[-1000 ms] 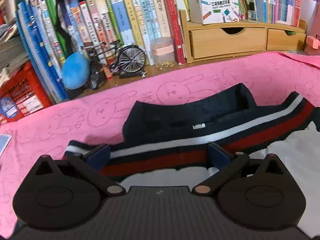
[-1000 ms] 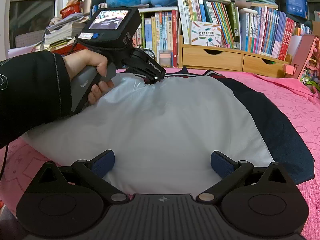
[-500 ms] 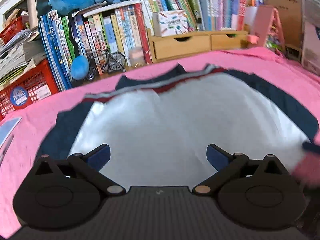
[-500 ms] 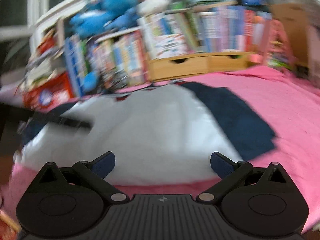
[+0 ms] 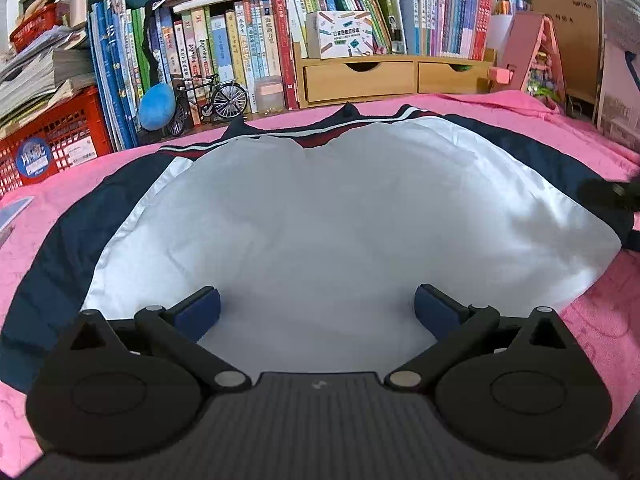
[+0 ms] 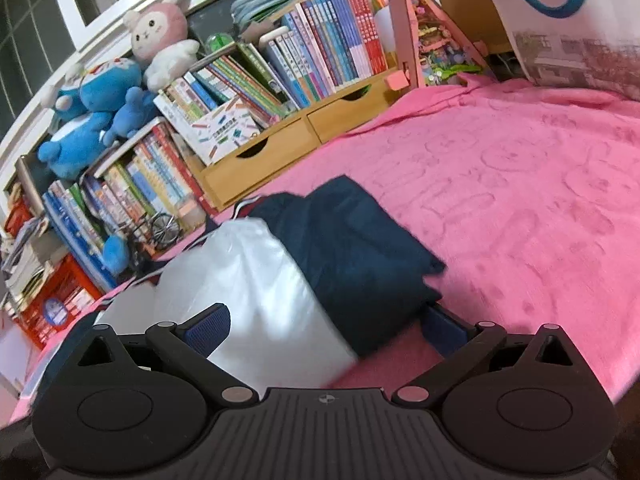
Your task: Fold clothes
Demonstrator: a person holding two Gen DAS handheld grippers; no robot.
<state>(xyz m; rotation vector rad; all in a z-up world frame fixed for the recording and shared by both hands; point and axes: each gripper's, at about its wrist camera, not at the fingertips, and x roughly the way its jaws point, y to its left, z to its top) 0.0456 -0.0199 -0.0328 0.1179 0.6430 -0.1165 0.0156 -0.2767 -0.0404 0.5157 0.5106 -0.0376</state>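
Note:
A white and navy jacket [image 5: 320,216] with a red, white and navy striped collar lies spread flat on the pink blanket [image 5: 40,196]. My left gripper [image 5: 316,312] is open and empty above the jacket's near white edge. My right gripper [image 6: 326,326] is open and empty over the jacket's right side [image 6: 272,280], where the navy sleeve [image 6: 360,248] lies folded inward. The right gripper's dark tip shows at the right edge of the left wrist view [image 5: 608,194].
A bookshelf [image 5: 240,48] with wooden drawers [image 5: 360,78], a model bicycle [image 5: 212,98], a red crate [image 5: 44,136] and blue plush toys [image 6: 92,112] lines the far edge. A pink toy house [image 5: 536,56] and a bag [image 6: 572,32] stand at the right.
My left gripper has pulled back from the collar to the jacket's near edge. My right gripper has swung right and tilted, now facing the jacket's right sleeve.

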